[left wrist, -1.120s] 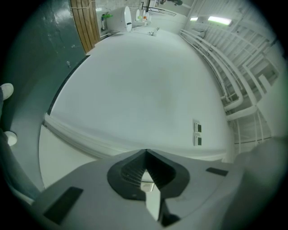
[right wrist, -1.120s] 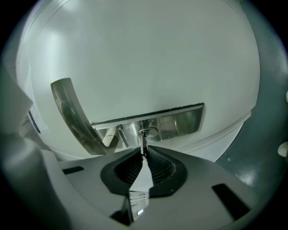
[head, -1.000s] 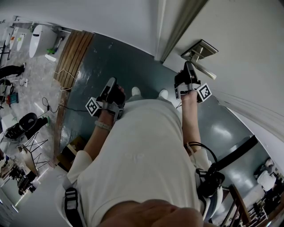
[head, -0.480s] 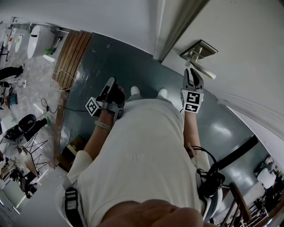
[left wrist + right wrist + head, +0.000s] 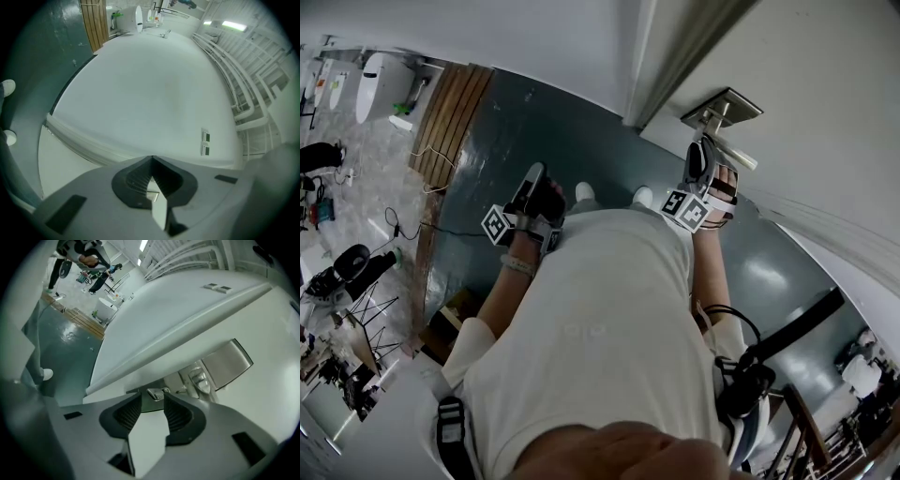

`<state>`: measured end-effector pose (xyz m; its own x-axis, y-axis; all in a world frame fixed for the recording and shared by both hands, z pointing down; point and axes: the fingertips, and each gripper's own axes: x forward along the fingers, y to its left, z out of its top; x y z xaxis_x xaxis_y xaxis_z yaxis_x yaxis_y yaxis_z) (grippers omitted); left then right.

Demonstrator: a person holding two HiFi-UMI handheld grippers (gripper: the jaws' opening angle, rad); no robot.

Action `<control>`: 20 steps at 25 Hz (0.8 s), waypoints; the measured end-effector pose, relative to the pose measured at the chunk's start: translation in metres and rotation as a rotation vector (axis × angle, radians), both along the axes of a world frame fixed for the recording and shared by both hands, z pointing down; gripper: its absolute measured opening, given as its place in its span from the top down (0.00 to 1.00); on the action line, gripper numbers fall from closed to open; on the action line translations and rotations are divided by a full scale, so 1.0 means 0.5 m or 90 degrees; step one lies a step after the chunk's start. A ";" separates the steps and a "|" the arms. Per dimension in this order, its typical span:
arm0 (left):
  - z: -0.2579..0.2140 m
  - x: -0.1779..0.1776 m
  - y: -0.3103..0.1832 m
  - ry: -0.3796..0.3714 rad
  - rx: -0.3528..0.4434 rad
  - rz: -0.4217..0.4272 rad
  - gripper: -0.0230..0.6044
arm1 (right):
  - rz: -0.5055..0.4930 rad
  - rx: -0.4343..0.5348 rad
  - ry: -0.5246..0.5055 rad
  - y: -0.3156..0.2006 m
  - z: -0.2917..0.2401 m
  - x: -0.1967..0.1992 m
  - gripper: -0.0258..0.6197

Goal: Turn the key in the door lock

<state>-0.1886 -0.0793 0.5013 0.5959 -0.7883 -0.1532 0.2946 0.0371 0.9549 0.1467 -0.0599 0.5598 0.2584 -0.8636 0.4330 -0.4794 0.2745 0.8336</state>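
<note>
Right gripper [image 5: 152,400]: released, jaws just swung wide apart; raised to the door [image 5: 825,112], tips right under the handle [image 5: 736,150] in the head view [image 5: 705,150].
Key [image 5: 154,393]: small metal head, probably the key's, though blurred; sticking out of the door at the mouth of the right gripper's gap, between the two tips, pressed by neither pad.
Plate [image 5: 228,363]: brushed metal square on the door, up and to the right of the key in the right gripper view.
Handle, right gripper view [image 5: 199,380]: shiny lever coming off the plate, near the key.
Left gripper [image 5: 152,160]: clenched, tips meeting, nothing between them; held low at the person's left side [image 5: 534,174], well apart from the door, facing a plain white wall [image 5: 150,93].
Floor [image 5: 544,131]: dark grey-green, glossy.
Shoes [image 5: 586,192]: two white toes at the foot of the door frame, between the grippers in the head view.
</note>
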 end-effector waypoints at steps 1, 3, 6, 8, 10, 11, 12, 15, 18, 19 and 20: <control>0.000 -0.002 0.001 0.001 0.000 -0.001 0.95 | -0.003 0.001 0.016 -0.008 -0.003 -0.001 0.76; 0.003 -0.005 0.003 0.002 -0.001 -0.003 0.95 | -0.009 0.006 0.046 -0.025 -0.006 -0.001 0.76; 0.009 -0.007 0.004 0.002 -0.001 -0.008 0.95 | 0.002 0.023 0.070 -0.037 0.000 0.011 0.76; 0.013 -0.009 0.003 0.004 -0.002 -0.012 0.95 | 0.010 0.026 0.069 -0.041 0.004 0.015 0.76; 0.017 -0.012 0.003 0.007 -0.006 -0.017 0.95 | 0.019 0.027 0.050 -0.044 0.003 0.014 0.76; 0.019 -0.014 0.004 0.008 -0.007 -0.019 0.95 | 0.027 0.028 0.034 -0.045 0.003 0.014 0.76; 0.020 -0.015 0.004 0.010 -0.008 -0.020 0.95 | 0.035 0.031 0.015 -0.045 0.004 0.015 0.76; 0.021 -0.015 0.007 0.011 -0.009 -0.017 0.95 | 0.057 0.042 -0.049 -0.045 0.008 0.017 0.76; 0.024 -0.013 0.010 0.012 -0.009 -0.016 0.95 | 0.082 0.055 -0.128 -0.045 0.008 0.021 0.76; 0.025 -0.012 0.011 0.012 -0.010 -0.015 0.95 | 0.091 0.059 -0.156 -0.046 0.008 0.023 0.76; 0.027 -0.013 0.011 0.011 -0.010 -0.015 0.95 | 0.099 0.064 -0.176 -0.047 0.008 0.024 0.76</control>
<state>-0.1949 -0.0738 0.5146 0.5747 -0.8042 -0.1516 0.3124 0.0444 0.9489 0.1589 -0.0832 0.5637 0.2742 -0.8650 0.4203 -0.7211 0.1042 0.6849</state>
